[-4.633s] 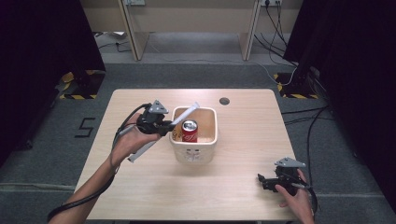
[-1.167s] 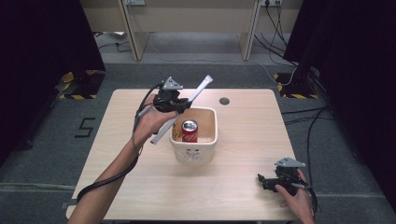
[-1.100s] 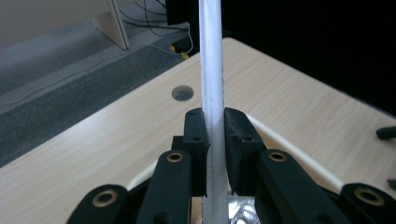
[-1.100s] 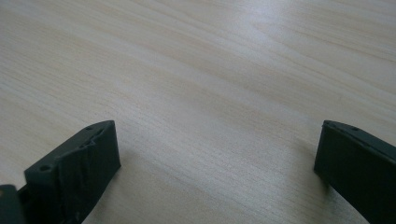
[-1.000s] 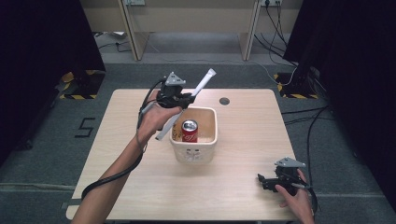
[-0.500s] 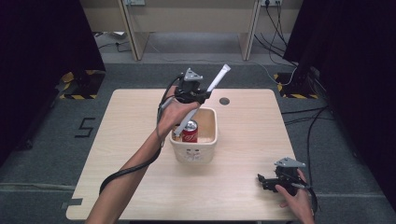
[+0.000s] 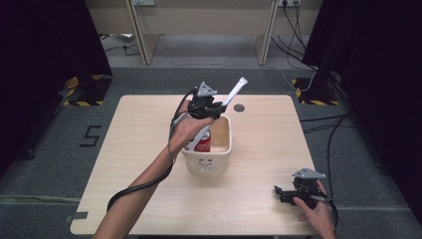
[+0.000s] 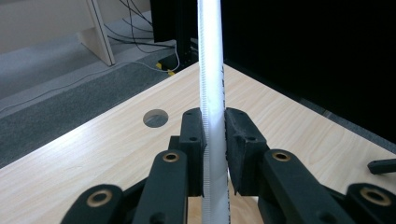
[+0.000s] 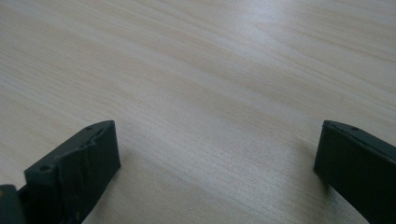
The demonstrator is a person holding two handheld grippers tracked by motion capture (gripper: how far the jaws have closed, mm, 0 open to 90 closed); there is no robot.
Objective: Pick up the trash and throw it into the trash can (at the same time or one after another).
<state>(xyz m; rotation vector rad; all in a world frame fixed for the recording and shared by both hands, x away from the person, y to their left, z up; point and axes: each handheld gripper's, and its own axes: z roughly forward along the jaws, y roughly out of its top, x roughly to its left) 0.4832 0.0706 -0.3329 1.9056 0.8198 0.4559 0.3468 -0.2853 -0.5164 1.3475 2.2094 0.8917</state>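
Above the tub (image 7: pixel 219 149), left tongs (image 7: pixel 215 108) (clamped) tilt a tube (image 7: pixel 234 92).

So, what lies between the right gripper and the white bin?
Only bare table lies between the right gripper and the white bin, as the high view shows.

One wooden table (image 7: pixel 259 164) fills the centre of the frame, with one round hole (image 7: pixel 239 107) near its far edge. On it stands one cream tub (image 7: pixel 219 149), holding one red can (image 7: pixel 203 144). One white tube (image 7: pixel 234 93) rises above the tub. Two grippers are counted: one at upper centre (image 7: pixel 215 110), one at lower right (image 7: pixel 279 193).
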